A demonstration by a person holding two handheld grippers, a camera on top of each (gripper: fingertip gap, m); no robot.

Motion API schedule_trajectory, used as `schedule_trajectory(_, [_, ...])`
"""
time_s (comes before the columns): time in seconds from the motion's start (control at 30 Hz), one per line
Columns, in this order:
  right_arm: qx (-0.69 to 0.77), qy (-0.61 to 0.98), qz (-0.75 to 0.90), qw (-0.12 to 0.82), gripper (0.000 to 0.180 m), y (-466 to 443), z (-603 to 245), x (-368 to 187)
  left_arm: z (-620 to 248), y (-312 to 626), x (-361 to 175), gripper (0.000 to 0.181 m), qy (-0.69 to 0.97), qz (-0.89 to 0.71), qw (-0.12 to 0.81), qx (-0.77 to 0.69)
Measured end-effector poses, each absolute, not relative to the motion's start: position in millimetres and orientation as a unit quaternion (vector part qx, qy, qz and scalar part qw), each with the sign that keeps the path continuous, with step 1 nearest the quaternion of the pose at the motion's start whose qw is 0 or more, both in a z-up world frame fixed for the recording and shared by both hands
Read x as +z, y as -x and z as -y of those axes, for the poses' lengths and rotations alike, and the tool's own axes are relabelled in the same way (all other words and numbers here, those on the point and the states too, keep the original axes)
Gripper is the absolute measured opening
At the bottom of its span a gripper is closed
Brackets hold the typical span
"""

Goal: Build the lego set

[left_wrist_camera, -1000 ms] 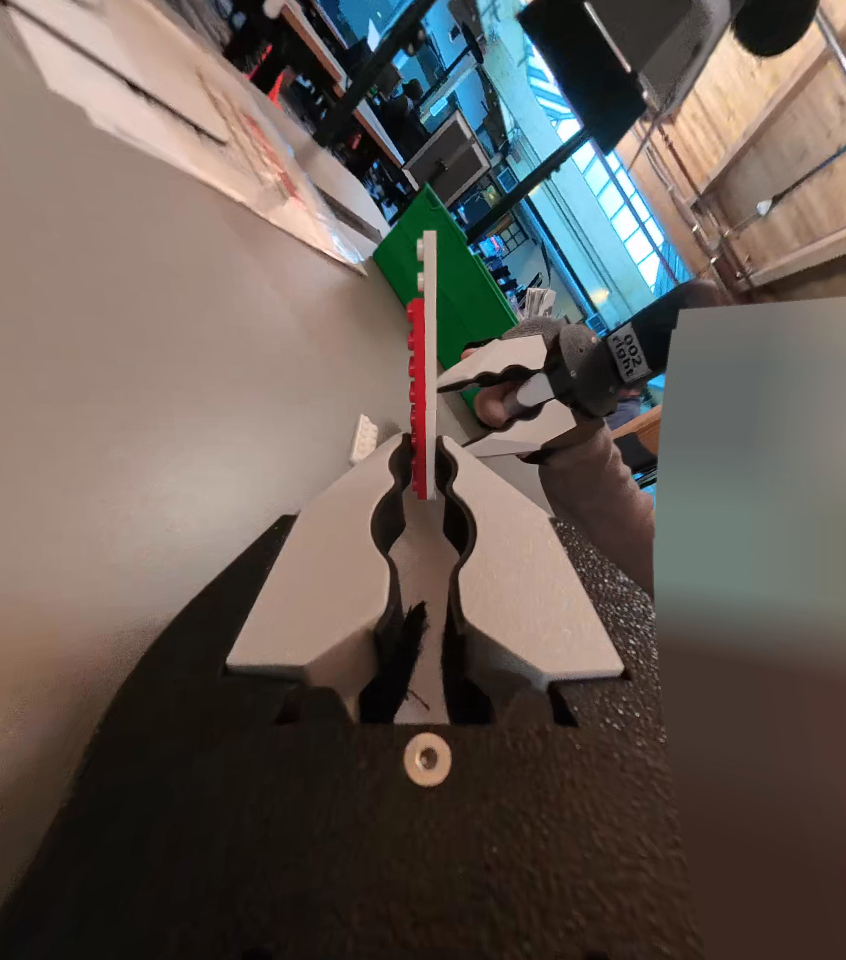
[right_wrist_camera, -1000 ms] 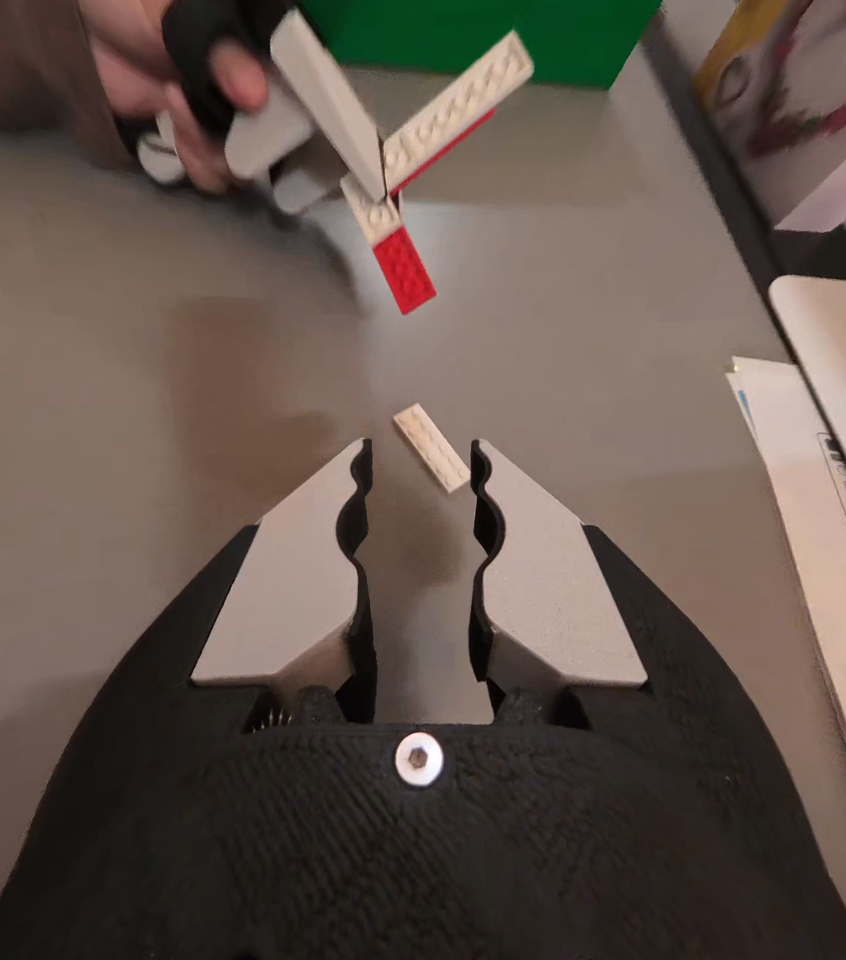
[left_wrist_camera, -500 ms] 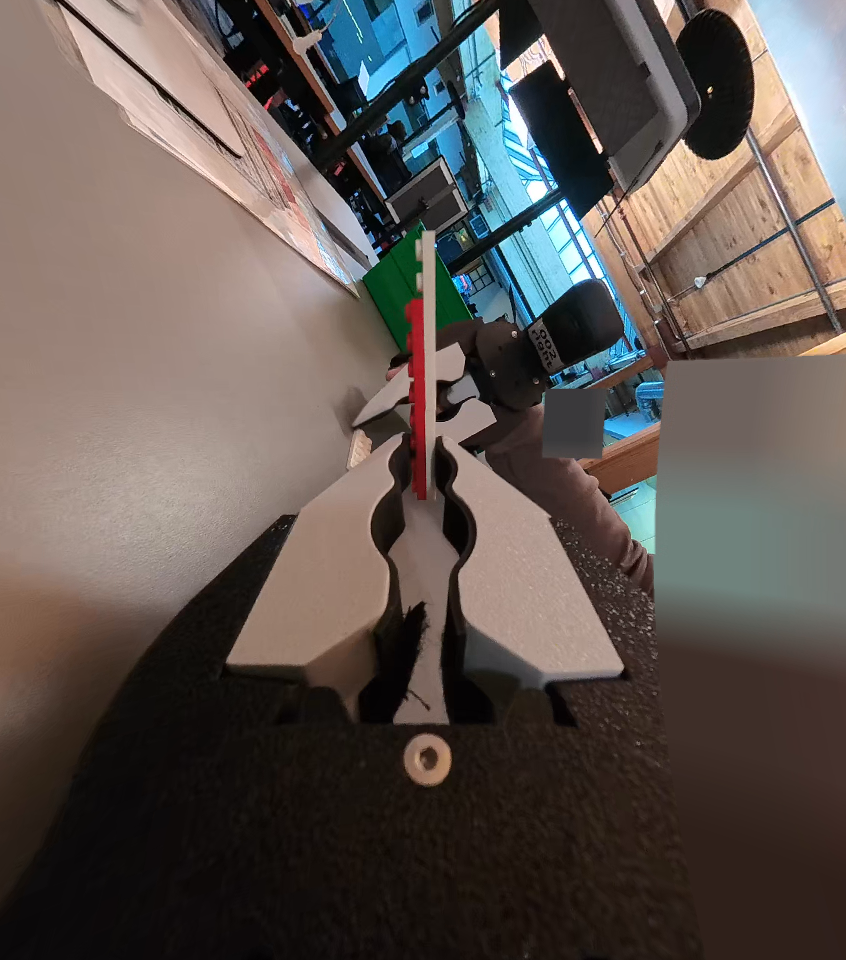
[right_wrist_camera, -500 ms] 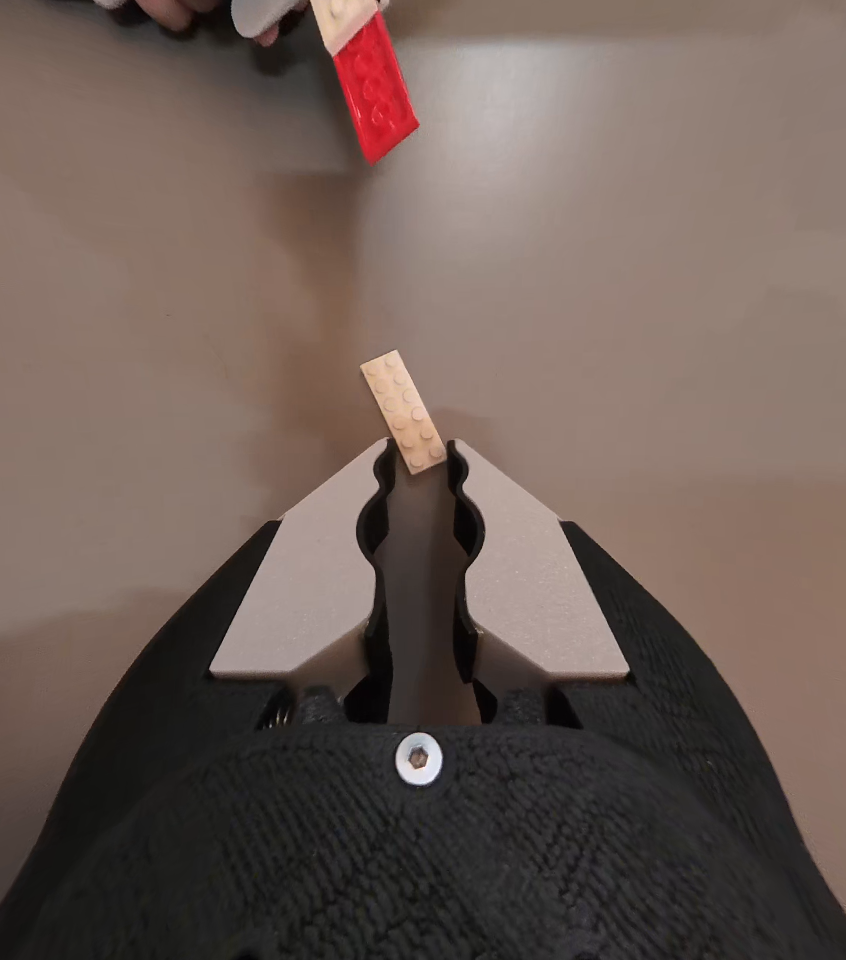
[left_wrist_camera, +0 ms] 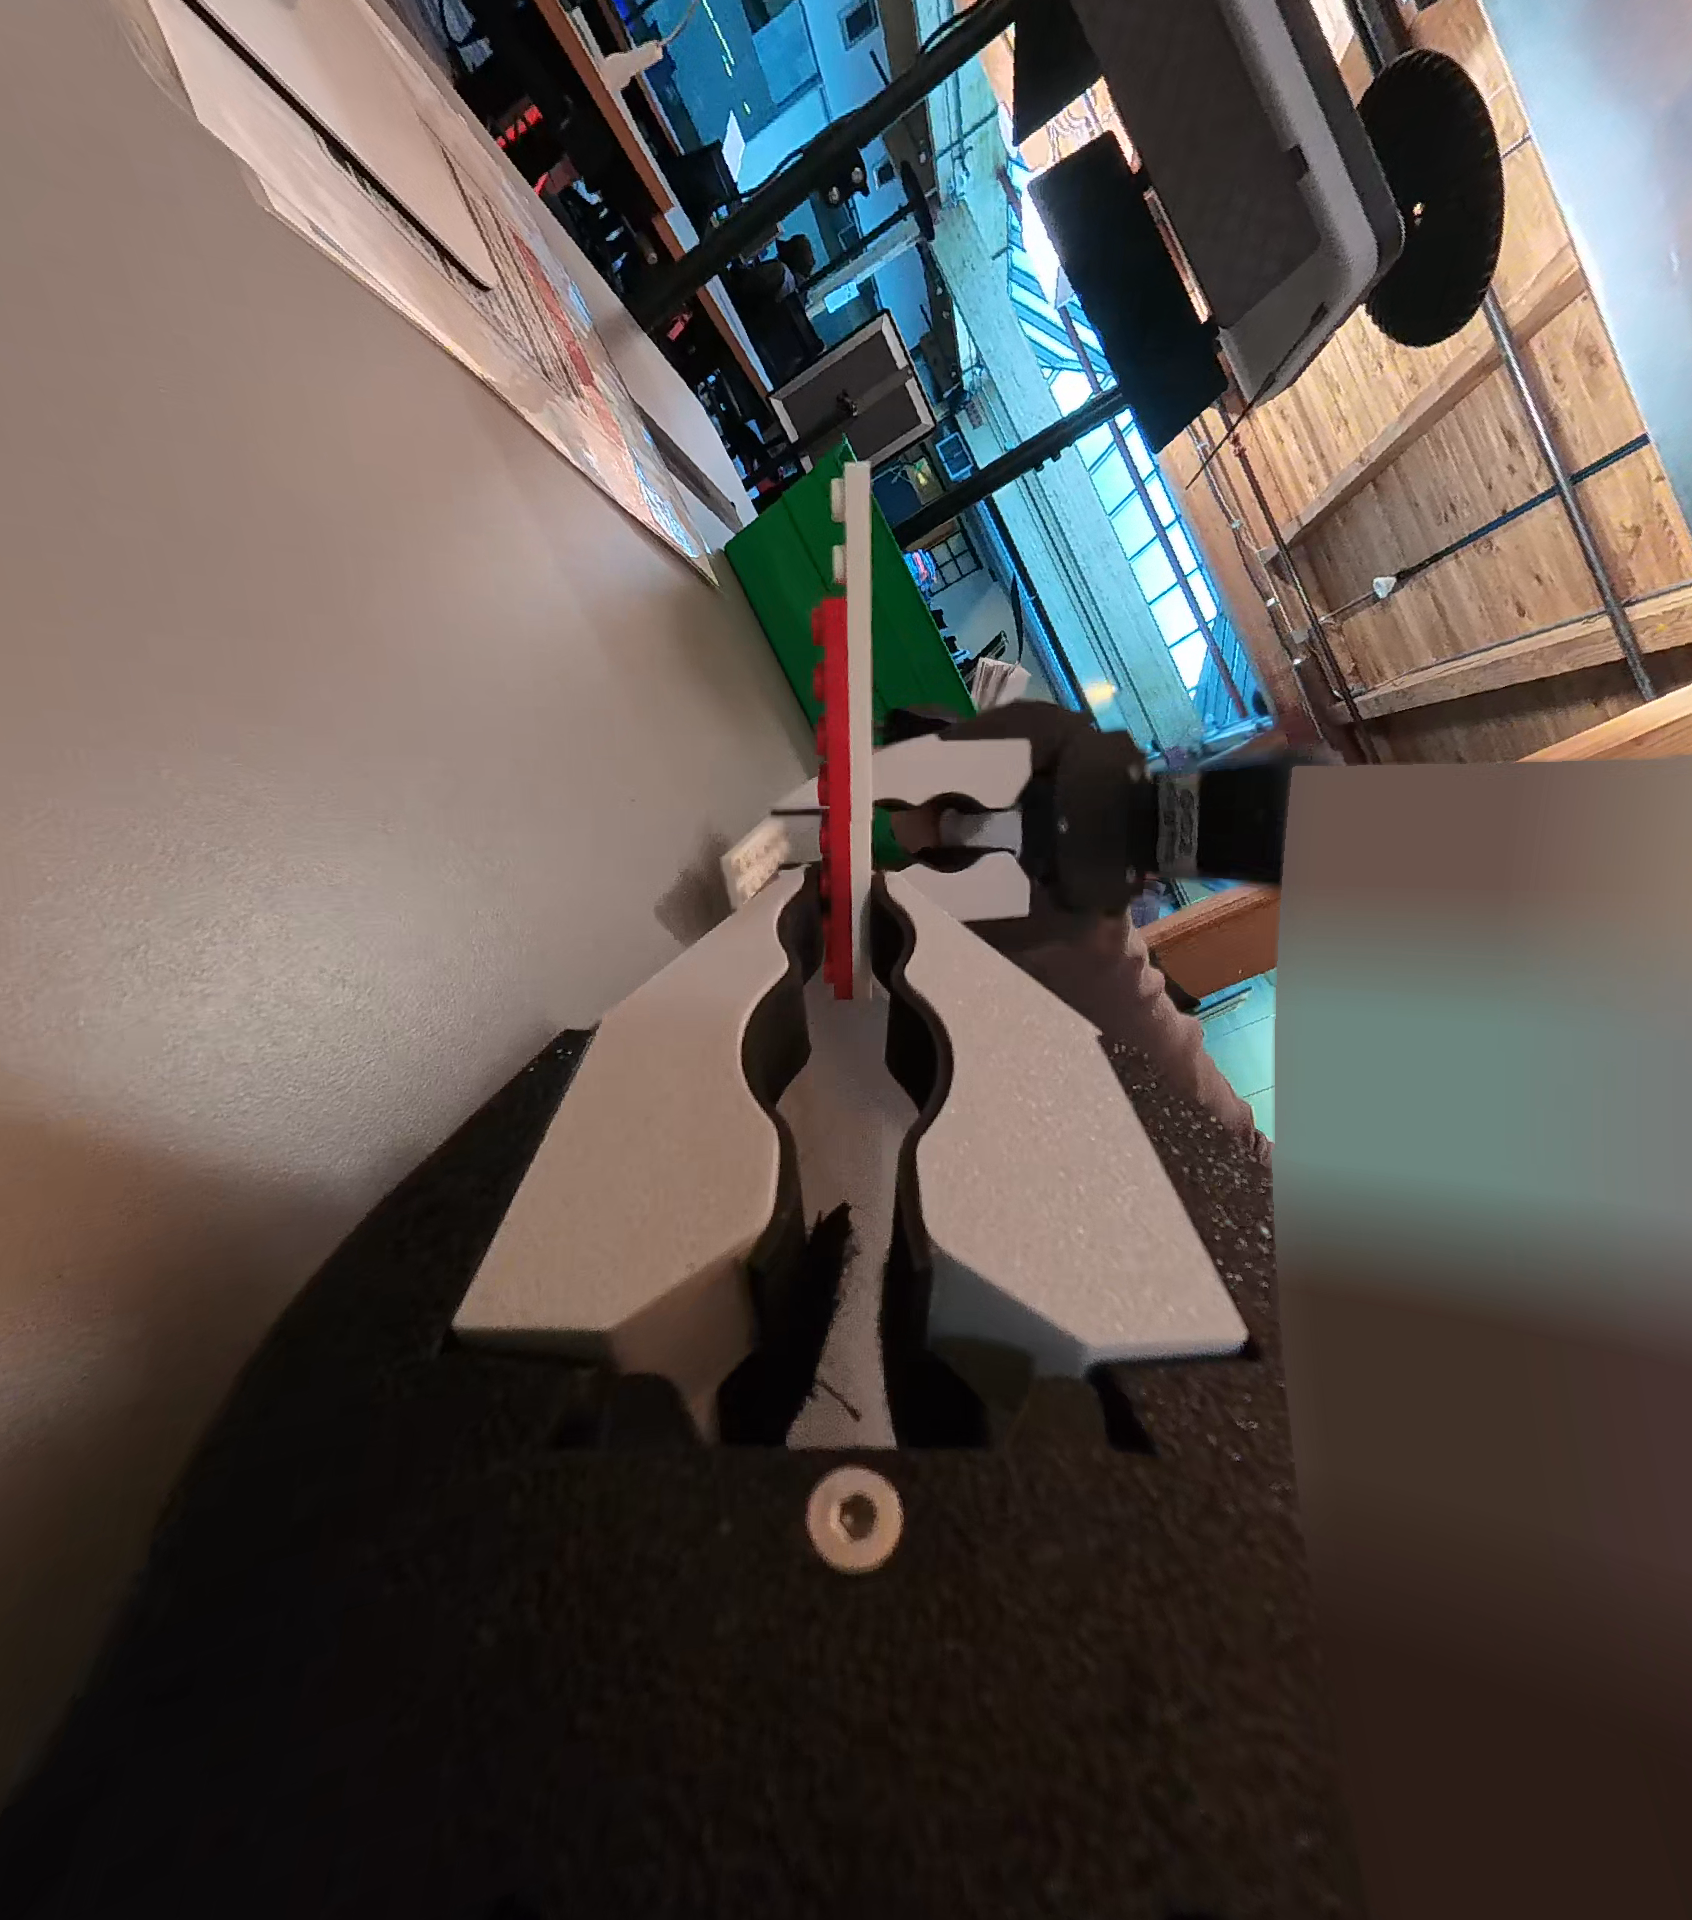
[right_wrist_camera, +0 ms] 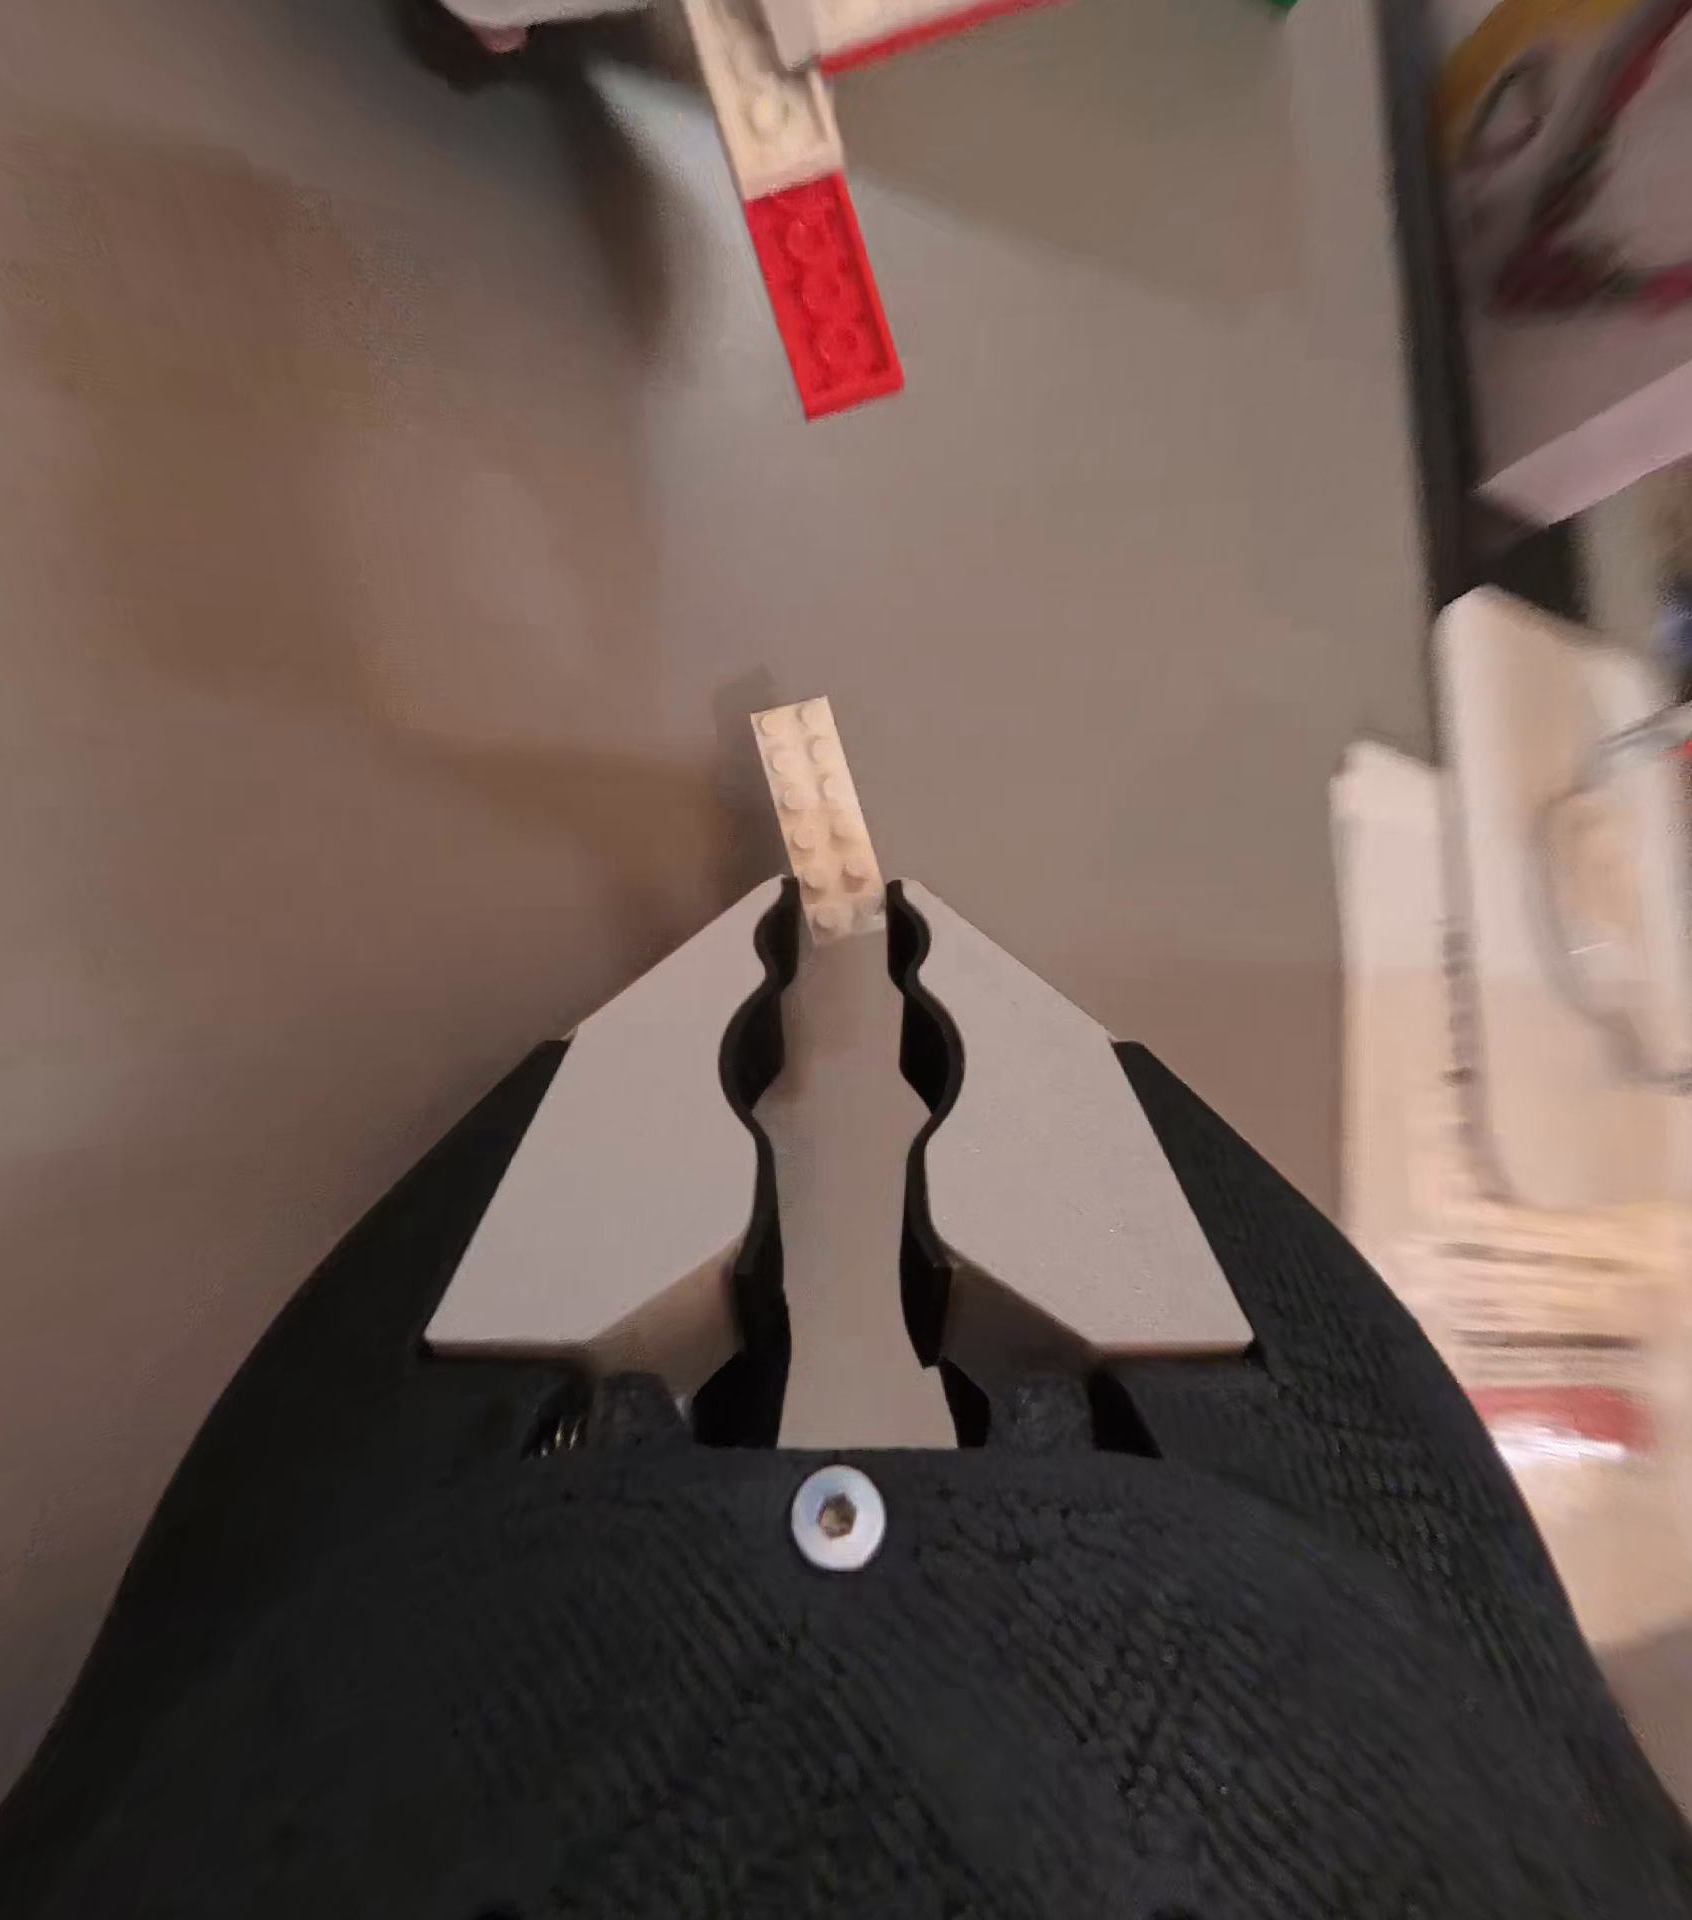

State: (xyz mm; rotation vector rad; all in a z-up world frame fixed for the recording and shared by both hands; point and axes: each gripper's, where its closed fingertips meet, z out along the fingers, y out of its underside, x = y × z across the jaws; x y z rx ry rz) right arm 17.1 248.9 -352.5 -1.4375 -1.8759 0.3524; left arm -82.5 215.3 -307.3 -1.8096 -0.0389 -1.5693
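Grey worktop [right_wrist_camera: 302, 623], cluttered workshop behind. My left tool [left_wrist_camera: 847, 914] is clamped on the red-and-white plate assembly [left_wrist_camera: 847, 727], edge-on straight ahead of it. My right tool [right_wrist_camera: 842, 904] pinches the end row of a tan 2x6 plate [right_wrist_camera: 816, 810], which juts forward. Risk: so shallow a grip could let it pivot or pop out when pressed on.

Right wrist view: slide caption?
Right gripper pinching a small white plate above the grey table, red-and-white assembly ahead.
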Motion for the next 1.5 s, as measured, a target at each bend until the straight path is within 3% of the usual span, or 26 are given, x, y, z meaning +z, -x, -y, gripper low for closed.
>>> schedule_trajectory(0.03, [0.094, 0.527, 0.741, 0.405, 0.014, -16, -251, -347, -215, 83, -307, 0.006, 0.703, 0.016, 0.364, -0.610])
schedule_trajectory(0.13, [-0.111, 0.374, 0.784, 0.483, 0.015, -19, -257, -331, -215, 82, -307, 0.006, 0.703, 0.014, 0.363, -0.611])
schedule_trajectory(0.3, [-0.405, 0.031, 0.816, 0.411, 0.015, -19, -244, -332, -213, 79, -307, 0.006, 0.703, 0.011, 0.360, -0.613])
schedule_trajectory(0.6, [-0.361, -0.186, 0.854, 0.326, 0.014, -16, -192, -362, -212, 76, -307, 0.006, 0.702, 0.007, 0.355, -0.617])
schedule_trajectory(0.8, [-0.310, -0.232, 0.873, 0.297, 0.034, -22, -166, -367, -211, 75, -307, 0.006, 0.701, 0.007, 0.352, -0.621])
schedule_trajectory(0.9, [-0.283, -0.090, 0.889, 0.350, 0.027, -23, -165, -346, -212, 76, -306, 0.006, 0.698, 0.012, 0.351, -0.623])
schedule_trajectory(0.97, [-0.216, 0.198, 0.860, 0.417, 0.014, -21, -180, -329, -211, 75, -306, 0.006, 0.696, 0.014, 0.349, -0.627])
schedule_trajectory(1.03, [-0.034, 0.533, 0.746, 0.398, 0.026, -24, -179, -337, -211, 74, -306, 0.006, 0.694, 0.016, 0.346, -0.631])
schedule_trajectory(1.1, [0.135, 0.712, 0.583, 0.366, 0.037, -15, -171, -338, -210, 72, -305, 0.006, 0.693, 0.016, 0.341, -0.635])
schedule_trajectory(1.23, [0.182, 0.790, 0.417, 0.411, 0.038, -21, -198, -340, -207, 65, -308, 0.006, 0.698, 0.008, 0.330, -0.636])
schedule_trajectory(1.37, [0.218, 0.830, 0.363, 0.363, 0.054, -13, -194, -359, -206, 64, -308, 0.006, 0.699, 0.008, 0.328, -0.635])
schedule_trajectory(1.5, [0.216, 0.849, 0.324, 0.358, 0.046, -6, -194, -368, -206, 64, -308, 0.006, 0.698, 0.009, 0.328, -0.636])
